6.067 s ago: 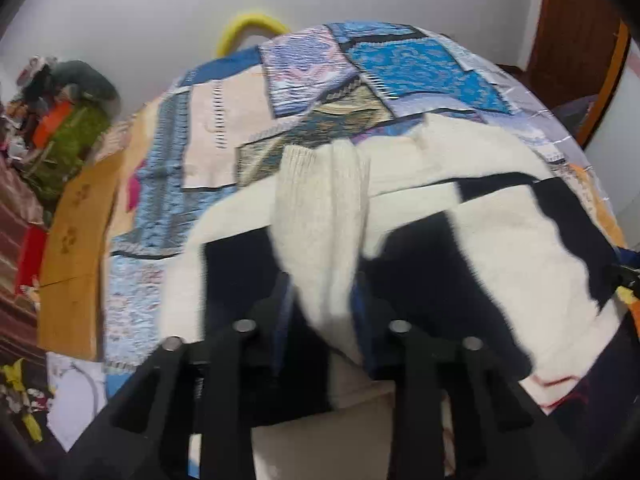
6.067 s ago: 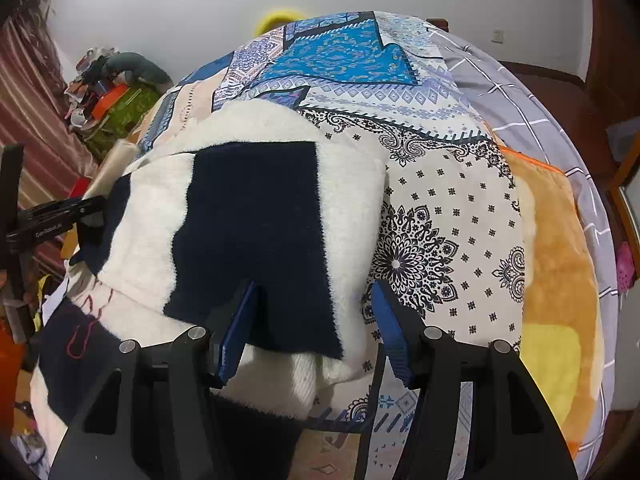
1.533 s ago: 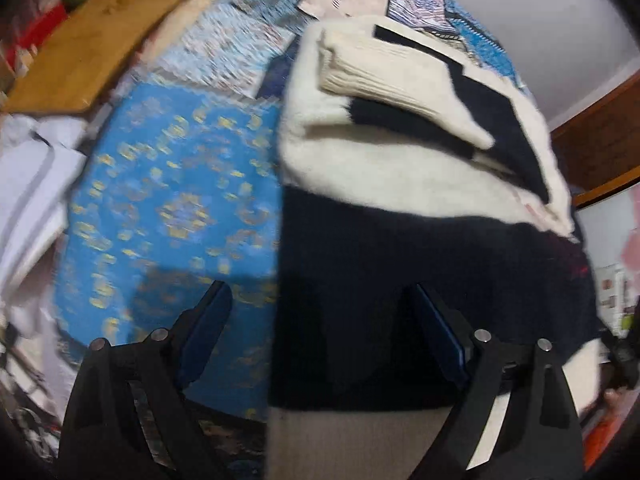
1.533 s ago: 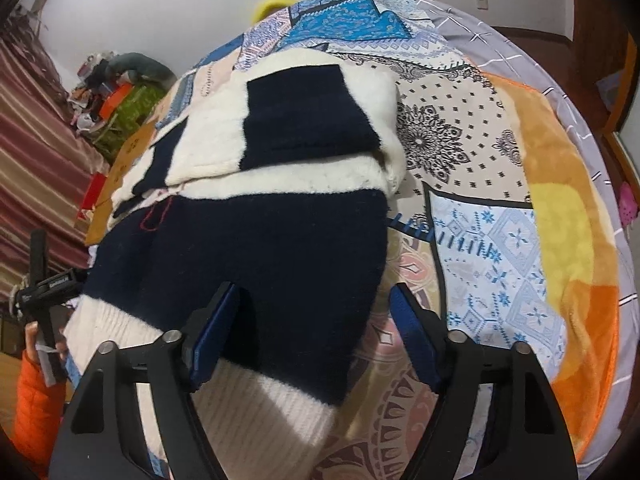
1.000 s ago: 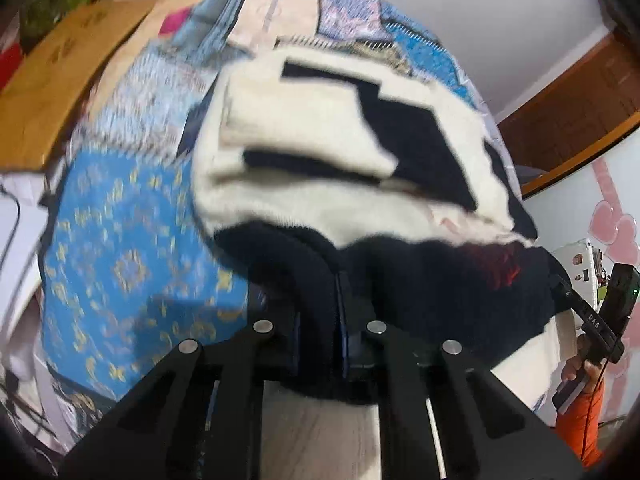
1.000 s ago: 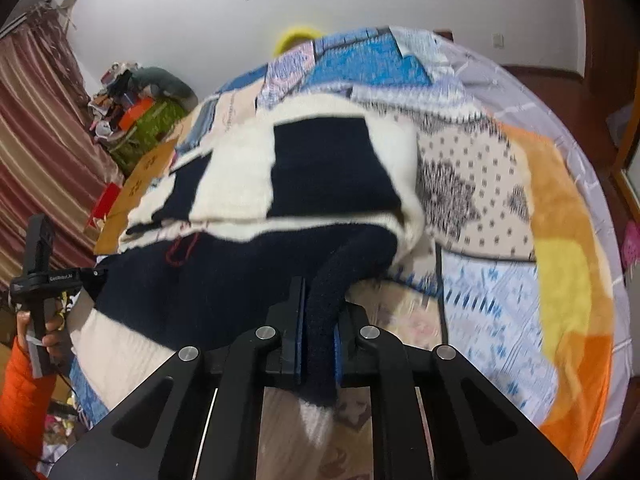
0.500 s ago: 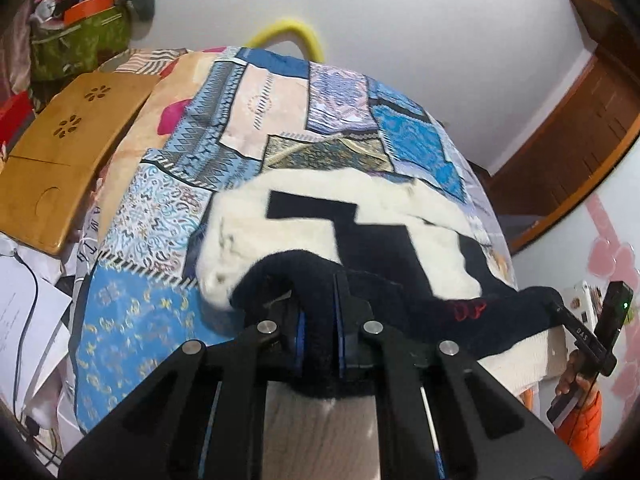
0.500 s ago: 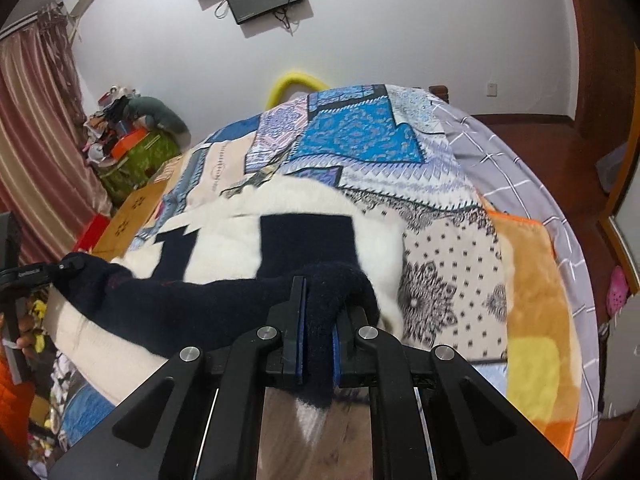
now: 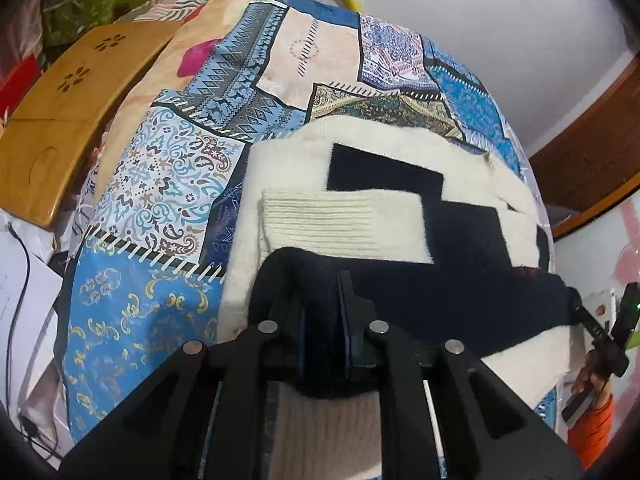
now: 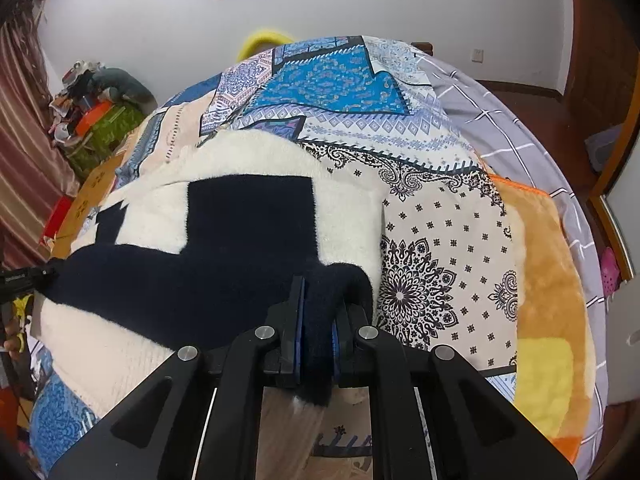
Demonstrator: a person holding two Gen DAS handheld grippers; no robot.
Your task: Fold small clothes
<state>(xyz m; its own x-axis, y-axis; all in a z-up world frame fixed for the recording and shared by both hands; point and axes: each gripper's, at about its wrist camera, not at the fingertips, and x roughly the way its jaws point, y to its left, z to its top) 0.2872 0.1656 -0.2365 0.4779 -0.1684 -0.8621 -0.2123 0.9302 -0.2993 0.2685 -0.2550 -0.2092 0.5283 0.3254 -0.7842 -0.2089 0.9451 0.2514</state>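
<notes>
A cream and navy knit sweater [image 9: 384, 184] lies on the patchwork quilt [image 9: 168, 168], sleeves folded in, one ribbed cuff on top. My left gripper [image 9: 322, 320] has the navy band of the lower hem between its pads; its jaws are opening, with the cloth still pinched. In the right wrist view the sweater [image 10: 248, 220] shows its other side, and my right gripper [image 10: 316, 328] is shut on the same navy band. The band stretches between both grippers over the sweater's middle, and the cream hem rib hangs below it.
A wooden board [image 9: 60, 112] lies past the bed's left edge. An orange fleece blanket [image 10: 548, 280] and a grey checked sheet [image 10: 500, 112] cover the right side. Clutter with a green bag [image 10: 100, 128] stands by the curtain. A yellow ring [image 10: 260, 40] leans on the far wall.
Both grippers went from open over the hem to shut on it. They lifted it and carried it forward, so the navy band now lies over the folded sleeves.
</notes>
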